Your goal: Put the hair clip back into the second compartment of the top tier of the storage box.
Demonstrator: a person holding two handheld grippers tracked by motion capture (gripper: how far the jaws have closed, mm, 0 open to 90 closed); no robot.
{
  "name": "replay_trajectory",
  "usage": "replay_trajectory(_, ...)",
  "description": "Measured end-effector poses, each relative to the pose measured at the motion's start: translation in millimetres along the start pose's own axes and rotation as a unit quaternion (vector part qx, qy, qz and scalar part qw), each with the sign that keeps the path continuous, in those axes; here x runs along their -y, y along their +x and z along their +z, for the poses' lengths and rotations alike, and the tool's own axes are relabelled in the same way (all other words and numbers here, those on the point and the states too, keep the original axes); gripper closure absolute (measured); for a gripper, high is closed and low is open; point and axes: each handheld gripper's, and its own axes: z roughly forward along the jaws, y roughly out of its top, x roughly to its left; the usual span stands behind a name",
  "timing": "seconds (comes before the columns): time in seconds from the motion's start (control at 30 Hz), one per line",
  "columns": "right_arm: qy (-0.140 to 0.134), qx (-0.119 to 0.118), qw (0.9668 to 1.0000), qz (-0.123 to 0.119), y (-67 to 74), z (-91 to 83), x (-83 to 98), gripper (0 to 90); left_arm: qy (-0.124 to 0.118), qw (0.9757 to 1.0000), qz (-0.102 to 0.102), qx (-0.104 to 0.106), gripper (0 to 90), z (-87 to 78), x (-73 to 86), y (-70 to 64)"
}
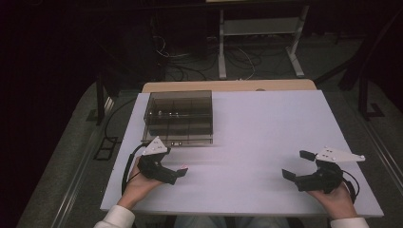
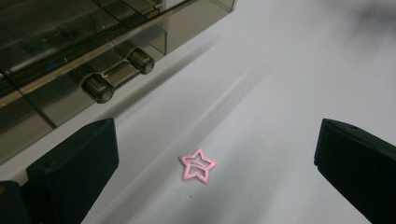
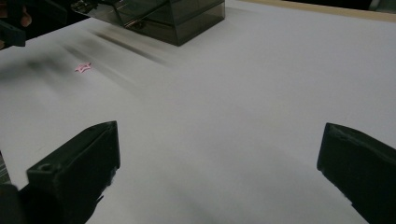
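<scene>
Your left hand-held gripper (image 1: 177, 172) sits nearest the camera at about 7 o'clock on the white surface (image 1: 266, 123), jaws spread wide and holding nothing. In the left gripper view the pink star-shaped clip (image 2: 197, 166) lies flat on the surface between those two black jaws, apart from both, so nothing is grasped yet. In the high view the same clip shows as a small pink spot just beyond the jaw tips, toward 3 o'clock from your left hand (image 1: 138, 183).

Up at 11 o'clock stands the smoky transparent drawer box (image 1: 178, 117), its front facing you. Its two round knobs (image 2: 119, 74) show close in the left gripper view, and the drawers look pushed in. You cannot tell from here whether anything already lies inside.

Moving on to 5 o'clock, your right hand-held gripper (image 1: 298, 167) rests low over bare surface, jaws also spread and empty, well apart from both the clip and the box.

As a judgement, you are at the very start: the clip is not picked up and the box is unopened. What seems left is to close the left jaws on the clip, lift it, have a drawer drawn out, likely with the right hand-held gripper, and set the clip inside. A thin flat clip may slip out of the jaws, so come down low.
</scene>
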Motion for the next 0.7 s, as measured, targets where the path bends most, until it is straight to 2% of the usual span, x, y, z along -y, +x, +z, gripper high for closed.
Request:
replay_trajectory(0.3,0.002,-0.001,1.0000,-0.001,0.0,0.4,0.0,0.0,0.023,0.9997,0.005,0.004,0.0,9.3,2.4,0.7)
replay_trajectory(0.7,0.003,-0.001,1.0000,0.000,0.0,0.6,-0.1,0.0,0.067,0.9975,0.019,0.014,0.1,24.7,4.5,1.1)
